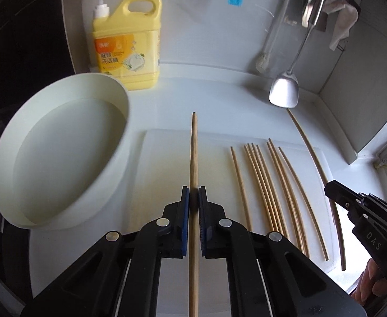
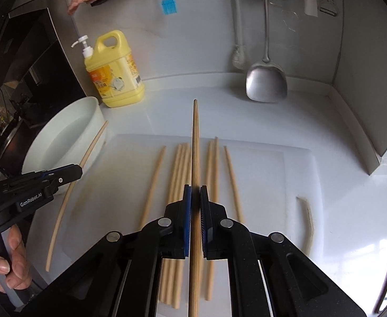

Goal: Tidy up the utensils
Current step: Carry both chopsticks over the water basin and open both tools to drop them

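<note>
While we hover over cutting board (image 1: 167, 158), left gripper (image 1: 194, 196) clamps one chopstick (image 1: 194, 153), right gripper (image 2: 195, 195) clamps another chopstick (image 2: 195, 142); loose chopsticks (image 1: 262, 185) lie right of ours, white bowl (image 1: 61, 145) far left.

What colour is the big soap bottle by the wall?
The soap bottle is yellow with an orange label and a white pump. It shows best in the left wrist view.
</note>
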A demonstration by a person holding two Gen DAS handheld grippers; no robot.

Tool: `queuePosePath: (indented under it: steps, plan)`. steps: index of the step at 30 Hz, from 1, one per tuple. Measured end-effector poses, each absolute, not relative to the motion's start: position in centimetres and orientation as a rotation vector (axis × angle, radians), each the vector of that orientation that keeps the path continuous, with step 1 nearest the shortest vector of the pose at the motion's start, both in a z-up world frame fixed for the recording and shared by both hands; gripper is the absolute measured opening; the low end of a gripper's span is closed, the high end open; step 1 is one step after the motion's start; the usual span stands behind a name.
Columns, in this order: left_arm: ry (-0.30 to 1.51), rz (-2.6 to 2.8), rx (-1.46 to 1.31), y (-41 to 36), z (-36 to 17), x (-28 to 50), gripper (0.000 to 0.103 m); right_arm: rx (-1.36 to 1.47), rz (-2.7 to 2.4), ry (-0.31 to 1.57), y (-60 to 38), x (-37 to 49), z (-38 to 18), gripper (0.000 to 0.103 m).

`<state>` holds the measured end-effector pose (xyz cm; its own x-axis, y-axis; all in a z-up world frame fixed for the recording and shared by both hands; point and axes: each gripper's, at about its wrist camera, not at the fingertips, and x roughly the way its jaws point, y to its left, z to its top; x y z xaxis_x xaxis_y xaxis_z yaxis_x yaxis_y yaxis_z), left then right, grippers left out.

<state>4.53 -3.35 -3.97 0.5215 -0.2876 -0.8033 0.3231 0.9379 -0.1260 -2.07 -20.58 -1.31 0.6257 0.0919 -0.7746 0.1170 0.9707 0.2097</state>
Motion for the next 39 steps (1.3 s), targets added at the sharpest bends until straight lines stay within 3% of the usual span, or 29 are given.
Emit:
queuePosePath:
  steps: [8, 16, 39]
  plan:
    - [0.877, -0.229, 0.014, 5.4, 0.3, 7.1, 0.007, 0.255, 0.153, 0.823, -11.9, 3.7, 2.8, 0.006]
    - [0.844, -0.126, 0.003, 14.0, 1.5, 12.7, 0.007, 0.272, 0.264, 0.861, -3.6, 12.1, 2.3, 0.006]
    - [1.062, -0.189, -0.017, 16.4, -8.2, 22.9, 0.007, 0.317, 0.169, 1.134, 3.0, 21.0, -6.5, 0.006]
